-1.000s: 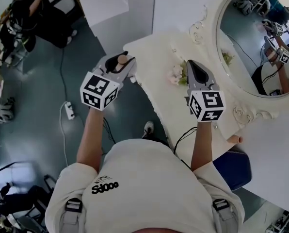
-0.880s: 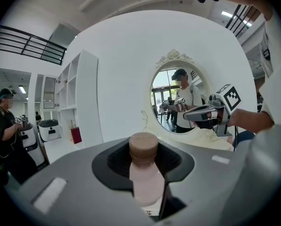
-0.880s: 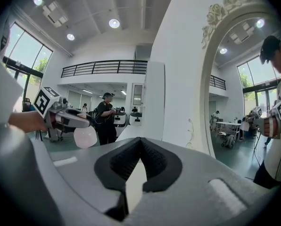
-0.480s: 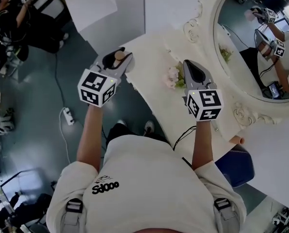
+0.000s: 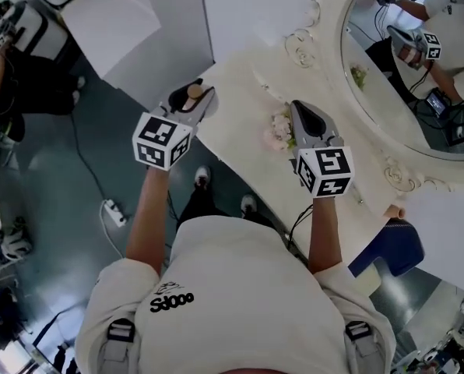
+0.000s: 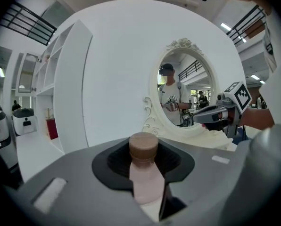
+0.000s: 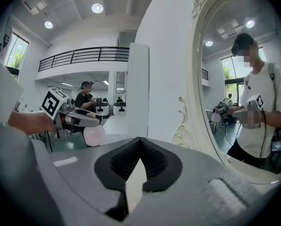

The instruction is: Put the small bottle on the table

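Note:
The small bottle [image 6: 145, 180] is pale pink with a brown cap [image 6: 143, 147]. It sits upright between the pads of my left gripper [image 6: 144, 161], which is shut on it. In the head view this gripper [image 5: 191, 100] holds the bottle [image 5: 194, 92] in the air, just off the left edge of the white dressing table [image 5: 240, 104]. My right gripper [image 5: 300, 114] hovers over the table beside a small bunch of flowers [image 5: 277, 131]. Its jaws [image 7: 139, 149] are shut with nothing between them. The right gripper view shows the bottle's rounded base [image 7: 94, 134] under the left gripper.
An oval mirror [image 5: 403, 76] in an ornate white frame stands at the table's back. A white cabinet [image 5: 131, 29] is beyond the left gripper. A blue seat [image 5: 389, 249] is at the lower right. A power strip [image 5: 114, 213] and cable lie on the grey floor.
Both grippers keep nearly the same pose, and the left stays shut on the bottle. The person's head has shifted, so the table and mirror sit differently in the view.

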`<state>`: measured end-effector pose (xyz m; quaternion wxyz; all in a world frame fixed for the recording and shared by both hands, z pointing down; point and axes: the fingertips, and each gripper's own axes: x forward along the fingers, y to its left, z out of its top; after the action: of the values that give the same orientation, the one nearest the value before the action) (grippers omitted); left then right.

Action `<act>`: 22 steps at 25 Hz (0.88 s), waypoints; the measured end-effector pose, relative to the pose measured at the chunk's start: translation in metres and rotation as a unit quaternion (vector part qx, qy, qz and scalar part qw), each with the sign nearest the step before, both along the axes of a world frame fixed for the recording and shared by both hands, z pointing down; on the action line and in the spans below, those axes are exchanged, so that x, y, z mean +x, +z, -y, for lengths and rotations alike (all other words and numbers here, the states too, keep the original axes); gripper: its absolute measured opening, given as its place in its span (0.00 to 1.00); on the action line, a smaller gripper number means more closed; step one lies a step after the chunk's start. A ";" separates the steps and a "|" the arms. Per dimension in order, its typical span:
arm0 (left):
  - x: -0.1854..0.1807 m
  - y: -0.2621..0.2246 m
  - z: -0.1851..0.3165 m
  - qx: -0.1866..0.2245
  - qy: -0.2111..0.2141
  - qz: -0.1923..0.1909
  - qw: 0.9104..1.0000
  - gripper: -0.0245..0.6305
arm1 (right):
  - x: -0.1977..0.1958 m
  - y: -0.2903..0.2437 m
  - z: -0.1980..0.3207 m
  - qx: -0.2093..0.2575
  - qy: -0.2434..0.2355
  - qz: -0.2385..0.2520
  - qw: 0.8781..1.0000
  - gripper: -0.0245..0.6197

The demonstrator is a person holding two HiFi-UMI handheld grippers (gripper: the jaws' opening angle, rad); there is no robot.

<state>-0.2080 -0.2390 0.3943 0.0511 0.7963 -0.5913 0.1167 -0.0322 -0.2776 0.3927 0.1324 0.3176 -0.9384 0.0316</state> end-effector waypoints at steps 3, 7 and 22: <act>-0.016 0.015 0.024 -0.015 0.022 0.002 1.000 0.25 | -0.007 0.006 0.013 -0.008 0.042 0.001 0.999 0.04; -0.029 0.038 0.052 -0.034 0.058 0.005 0.998 0.25 | -0.015 0.020 0.022 -0.022 0.083 -0.004 0.996 0.04; -0.025 0.152 0.139 -0.084 0.177 0.005 0.981 0.25 | -0.006 0.075 0.048 -0.082 0.206 -0.036 0.975 0.04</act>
<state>-0.2330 -0.3779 0.5463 0.0931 0.8809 -0.4291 0.1767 -0.0381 -0.3256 0.4679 0.1819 0.4930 -0.8418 0.1235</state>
